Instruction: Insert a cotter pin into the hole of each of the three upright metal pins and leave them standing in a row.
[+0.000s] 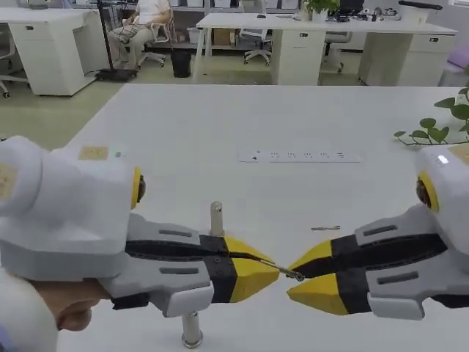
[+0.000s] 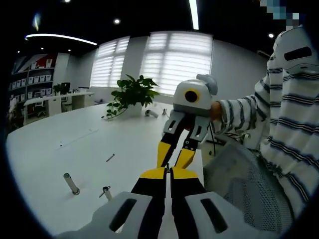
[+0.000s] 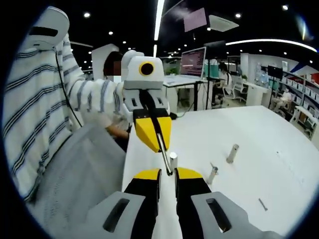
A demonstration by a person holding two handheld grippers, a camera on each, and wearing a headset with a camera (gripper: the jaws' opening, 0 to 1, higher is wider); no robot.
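Observation:
My left gripper [image 1: 272, 270] [image 2: 168, 172] is shut on a thin cotter pin [image 1: 287, 273] [image 3: 164, 152] that sticks out past its yellow tips. My right gripper [image 1: 291, 279] [image 3: 168, 174] faces it tip to tip, jaws open, with the pin's free end between them. On the white table stand upright metal pins: one [image 1: 216, 218] behind the grippers, one [image 1: 192, 330] near the front edge. In the right gripper view, a plain metal pin [image 3: 232, 153] stands to the right, and a shorter one [image 3: 213, 175] seems to carry a cotter pin. A loose cotter pin [image 1: 325, 229] lies flat.
A white power strip [image 1: 300, 156] lies further back on the table. A potted plant [image 1: 443, 125] reaches in from the right edge. Beyond the table are desks, chairs and a seated person [image 1: 143, 22]. My striped sleeve [image 2: 249, 114] is behind the right gripper.

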